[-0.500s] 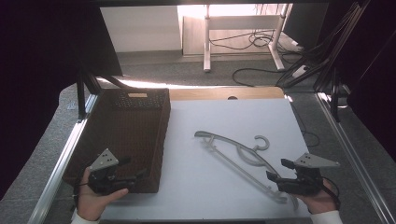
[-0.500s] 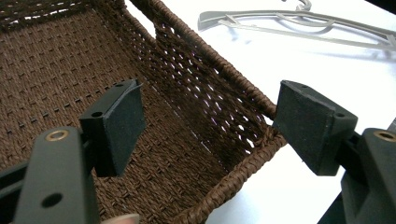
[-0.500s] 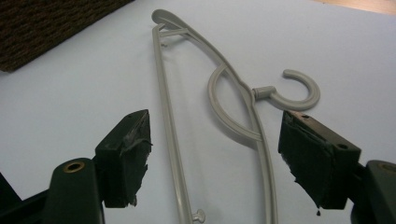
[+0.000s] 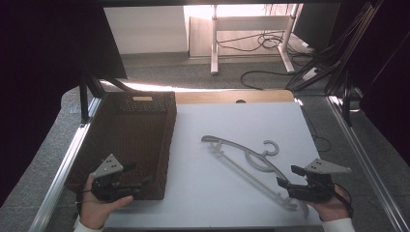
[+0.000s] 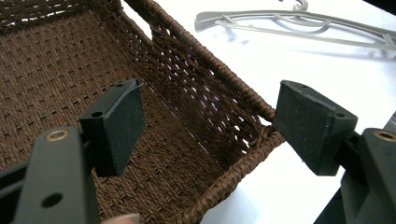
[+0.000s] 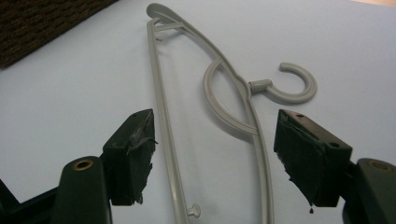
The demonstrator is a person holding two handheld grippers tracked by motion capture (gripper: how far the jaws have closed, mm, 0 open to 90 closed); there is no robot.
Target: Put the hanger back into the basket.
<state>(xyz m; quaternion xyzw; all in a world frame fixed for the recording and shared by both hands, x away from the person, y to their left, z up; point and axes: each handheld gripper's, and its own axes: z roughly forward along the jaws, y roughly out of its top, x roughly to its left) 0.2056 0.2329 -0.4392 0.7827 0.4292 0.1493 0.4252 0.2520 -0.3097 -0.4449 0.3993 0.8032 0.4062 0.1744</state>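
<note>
The right gripper (image 4: 284, 184) is hovering with its jaws spread wide and gripping nothing, straddling the near end of the grey hanger (image 4: 244, 158), which is lying flat on the white table (image 4: 203, 193). The left gripper (image 4: 140, 180) is also gaping empty over the near right corner of the brown basket (image 4: 145, 104), at the table's left

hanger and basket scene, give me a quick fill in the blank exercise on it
1. The grey hanger lies flat on the ____ table.
2. The left hand-held gripper has open jaws astride a corner of the brown woven ____.
3. The right hand-held gripper has its jaws ____ around the hanger, not pressing it.

Missing words: white; basket; open
</note>
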